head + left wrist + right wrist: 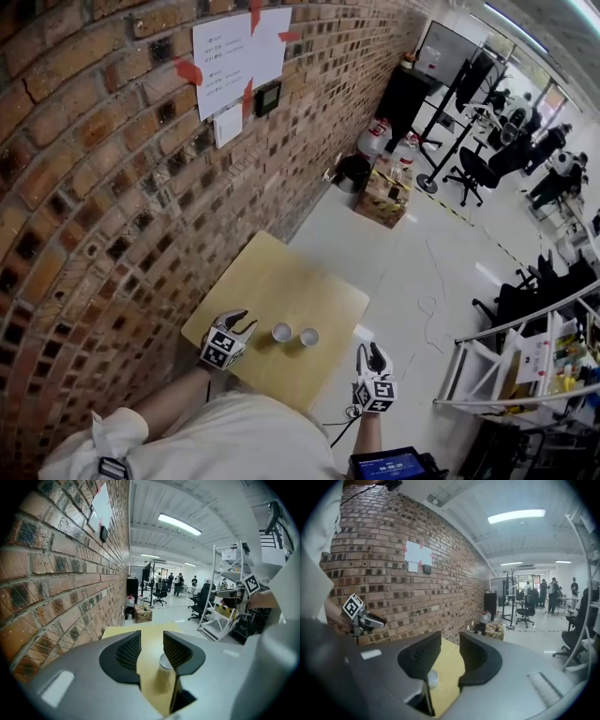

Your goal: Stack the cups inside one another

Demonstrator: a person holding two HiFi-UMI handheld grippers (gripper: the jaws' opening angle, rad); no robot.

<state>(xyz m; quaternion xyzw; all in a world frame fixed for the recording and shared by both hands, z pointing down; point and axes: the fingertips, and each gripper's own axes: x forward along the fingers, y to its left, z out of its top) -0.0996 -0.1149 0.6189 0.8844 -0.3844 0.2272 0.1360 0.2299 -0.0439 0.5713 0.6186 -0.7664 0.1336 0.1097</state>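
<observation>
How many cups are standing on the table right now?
2. The first cup stands on the wooden table, toward the person's left. The second cup stands close beside it on the right. No other cup shows, and nothing seems to hide one.

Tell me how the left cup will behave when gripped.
The left cup looks small and empty, so probably light and easy to crush. Upright on the smooth table, it may slide or tip if nudged.

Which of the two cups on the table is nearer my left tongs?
The left cup in the head view, just beside the left tongs; the other cup stands beyond it, toward the right tongs.
</observation>
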